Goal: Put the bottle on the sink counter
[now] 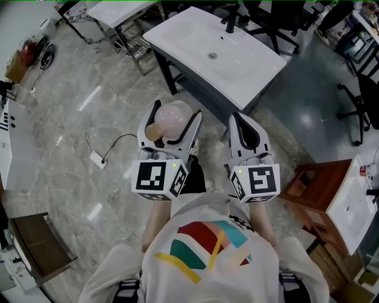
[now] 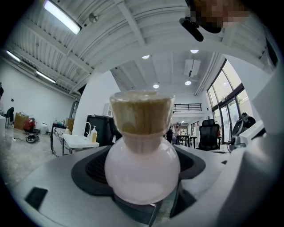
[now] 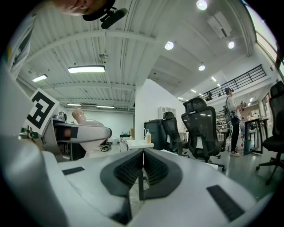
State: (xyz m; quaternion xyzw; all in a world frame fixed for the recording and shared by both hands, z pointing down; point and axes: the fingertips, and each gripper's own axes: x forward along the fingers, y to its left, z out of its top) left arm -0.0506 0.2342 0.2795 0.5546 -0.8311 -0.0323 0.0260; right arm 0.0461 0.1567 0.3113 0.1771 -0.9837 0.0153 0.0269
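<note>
A round pale-pink bottle (image 1: pixel 173 119) with a tan wooden cap (image 1: pixel 154 131) is clamped between the jaws of my left gripper (image 1: pixel 170 123), held in the air over the floor. In the left gripper view the bottle (image 2: pixel 143 167) fills the gap between the jaws, with its cap (image 2: pixel 141 111) pointing away. My right gripper (image 1: pixel 249 137) is beside it, shut and empty, jaws pressed together (image 3: pixel 142 170). The white sink counter (image 1: pixel 177 35) with a drain (image 1: pixel 212 56) and black tap (image 1: pixel 230 18) stands just ahead of both grippers. The held bottle (image 3: pixel 91 123) shows at the left of the right gripper view.
A white power strip (image 1: pixel 98 159) and its cable lie on the marble floor at left. A wooden stool (image 1: pixel 314 189) stands at right, next to another white basin (image 1: pixel 352 204). Black office chairs (image 1: pixel 361 100) stand at the far right; a metal-legged table (image 1: pixel 118 10) behind left.
</note>
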